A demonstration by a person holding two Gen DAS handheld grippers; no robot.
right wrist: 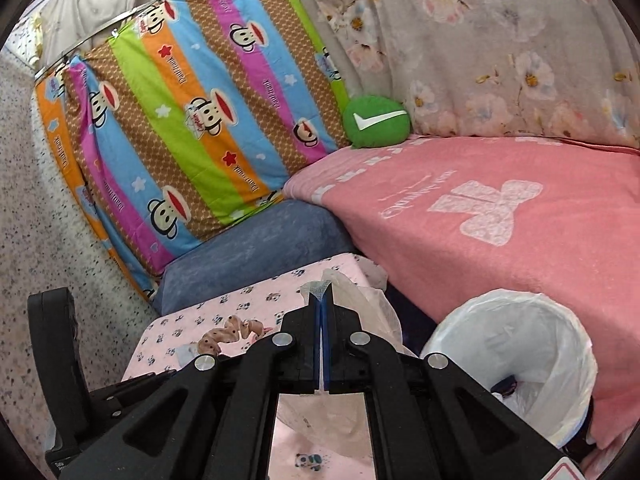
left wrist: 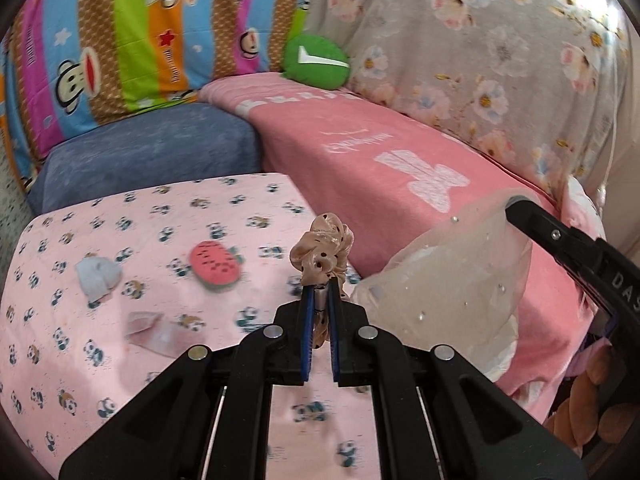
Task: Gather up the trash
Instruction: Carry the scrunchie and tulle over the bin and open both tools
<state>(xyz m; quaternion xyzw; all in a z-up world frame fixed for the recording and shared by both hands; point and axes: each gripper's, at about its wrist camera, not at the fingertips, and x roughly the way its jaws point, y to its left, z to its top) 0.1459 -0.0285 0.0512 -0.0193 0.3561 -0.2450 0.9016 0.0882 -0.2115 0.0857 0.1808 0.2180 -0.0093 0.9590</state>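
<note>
My left gripper [left wrist: 319, 294] is shut on a beige polka-dot scrunchie [left wrist: 324, 250] and holds it above the panda-print table [left wrist: 120, 360]; the scrunchie also shows in the right wrist view [right wrist: 230, 332]. My right gripper [right wrist: 322, 300] is shut on the rim of a translucent plastic bag [right wrist: 368, 312], which hangs open just right of the scrunchie in the left wrist view [left wrist: 448, 288]. On the table lie a red watermelon-shaped piece [left wrist: 216, 266], a crumpled pale-blue tissue [left wrist: 98, 276] and a clear pink wrapper [left wrist: 154, 332].
A white-lined trash bin [right wrist: 516, 364] stands right of the table against the pink-covered bed [right wrist: 500, 208]. A blue cushion [left wrist: 148, 152], a striped monkey-print cloth [right wrist: 192, 120], a green round pillow [right wrist: 376, 120] and a floral curtain [left wrist: 500, 48] lie behind.
</note>
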